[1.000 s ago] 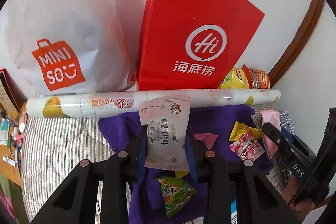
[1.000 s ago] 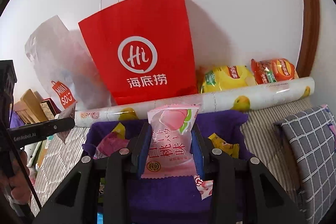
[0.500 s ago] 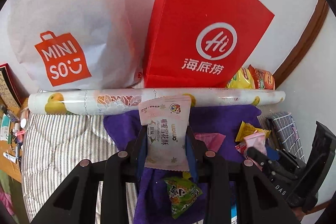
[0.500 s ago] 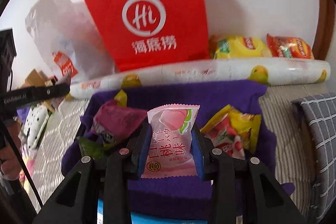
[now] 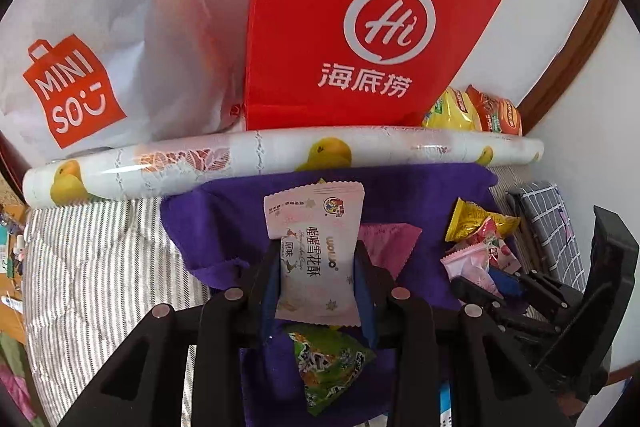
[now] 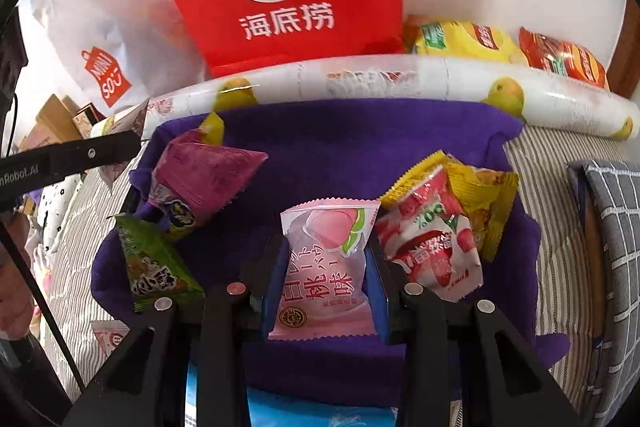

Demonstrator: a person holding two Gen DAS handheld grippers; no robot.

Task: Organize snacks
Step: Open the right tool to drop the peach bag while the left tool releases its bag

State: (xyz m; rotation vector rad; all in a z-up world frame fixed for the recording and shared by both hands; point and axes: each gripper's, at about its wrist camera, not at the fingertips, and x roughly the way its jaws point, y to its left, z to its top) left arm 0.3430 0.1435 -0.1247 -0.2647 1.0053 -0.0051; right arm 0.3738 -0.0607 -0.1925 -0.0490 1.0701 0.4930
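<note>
My left gripper (image 5: 316,251) is shut on a pale pink snowflake-crisp packet (image 5: 316,251), held above a purple cloth (image 5: 420,191). My right gripper (image 6: 326,247) is shut on a pink peach-flavour packet (image 6: 326,275), low over the same purple cloth (image 6: 340,147). Loose snacks lie on the cloth: a purple pyramid pack (image 6: 200,175), a green pack (image 6: 150,263), a red strawberry packet (image 6: 432,247) and a yellow packet (image 6: 480,195). The green pack (image 5: 324,367) lies under my left gripper. The right gripper shows in the left wrist view (image 5: 520,291).
A red Hi paper bag (image 5: 360,27) and a white Miniso bag (image 5: 100,39) stand against the wall behind a rolled duck-print sheet (image 5: 280,159). Yellow and orange chip bags (image 6: 500,47) lie at the back right. A grey checked cushion (image 6: 612,227) is at right, on striped bedding (image 5: 100,267).
My right gripper has dropped down toward the purple cloth with the peach packet. My left gripper has moved closer to the bags, still holding its packet.
</note>
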